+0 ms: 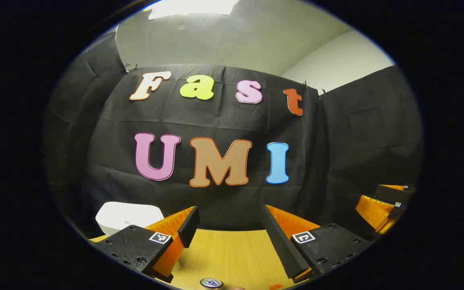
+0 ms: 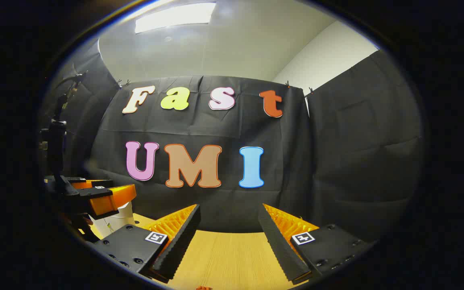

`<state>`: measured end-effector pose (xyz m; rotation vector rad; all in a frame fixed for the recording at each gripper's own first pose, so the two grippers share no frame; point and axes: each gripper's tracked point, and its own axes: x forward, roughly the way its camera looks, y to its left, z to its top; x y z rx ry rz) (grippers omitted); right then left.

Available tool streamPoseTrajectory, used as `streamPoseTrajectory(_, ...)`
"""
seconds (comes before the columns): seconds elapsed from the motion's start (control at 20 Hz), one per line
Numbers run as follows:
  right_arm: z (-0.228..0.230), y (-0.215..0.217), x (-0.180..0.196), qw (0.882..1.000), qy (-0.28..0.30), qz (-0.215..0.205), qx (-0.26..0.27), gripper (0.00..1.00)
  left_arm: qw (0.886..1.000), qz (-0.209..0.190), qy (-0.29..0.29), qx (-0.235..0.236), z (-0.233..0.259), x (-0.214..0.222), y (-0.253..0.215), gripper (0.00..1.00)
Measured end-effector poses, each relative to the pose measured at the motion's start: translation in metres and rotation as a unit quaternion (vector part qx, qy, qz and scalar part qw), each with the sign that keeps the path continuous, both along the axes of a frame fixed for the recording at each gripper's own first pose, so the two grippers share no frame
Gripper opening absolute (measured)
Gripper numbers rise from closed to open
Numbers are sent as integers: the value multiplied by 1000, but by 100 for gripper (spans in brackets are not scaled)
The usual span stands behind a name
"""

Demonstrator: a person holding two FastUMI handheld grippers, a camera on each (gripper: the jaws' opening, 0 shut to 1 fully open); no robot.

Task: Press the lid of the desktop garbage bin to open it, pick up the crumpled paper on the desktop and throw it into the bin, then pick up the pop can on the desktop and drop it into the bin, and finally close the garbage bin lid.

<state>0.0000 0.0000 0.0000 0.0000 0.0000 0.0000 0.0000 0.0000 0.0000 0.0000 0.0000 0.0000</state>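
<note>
Above the wooden desktop (image 1: pixel 224 253), both the left gripper (image 1: pixel 232 225) and right gripper (image 2: pixel 228 225) are hovering released, waiting to press the white garbage bin (image 1: pixel 125 217) at nine o'clock, pop can (image 1: pixel 211 283) sitting at six.

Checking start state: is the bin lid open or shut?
Shut, as far as visible: the white bin shows a flat closed top behind the left gripper, whose jaws stand open.

a ceiling light panel (image 2: pixel 175 17) glares white at the top of both views. the booth is evenly lit and fairly sharp mid-frame; fisheye bending and darkening grow toward the edges. the worktop (image 2: pixel 224 257) shines softly, with little shadow.
</note>
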Motion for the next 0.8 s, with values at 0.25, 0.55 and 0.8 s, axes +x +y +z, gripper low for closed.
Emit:
streamPoseTrajectory(0.25, 4, 0, -2, 1000, -8, -9, -8, 96, 1000, 15, 9, 11, -6, -4, 7, 93)
streamPoseTrajectory(0.55, 0, 8, -2, 1000, -3, 1, -4, 96, 999, 28, 14, 11, -9, -8, 15, 93)
streamPoseTrajectory(0.8, -3, 12, 2, 1000, 1, 6, 5, 96, 999, 30, 16, 17, -10, -8, 15, 93)
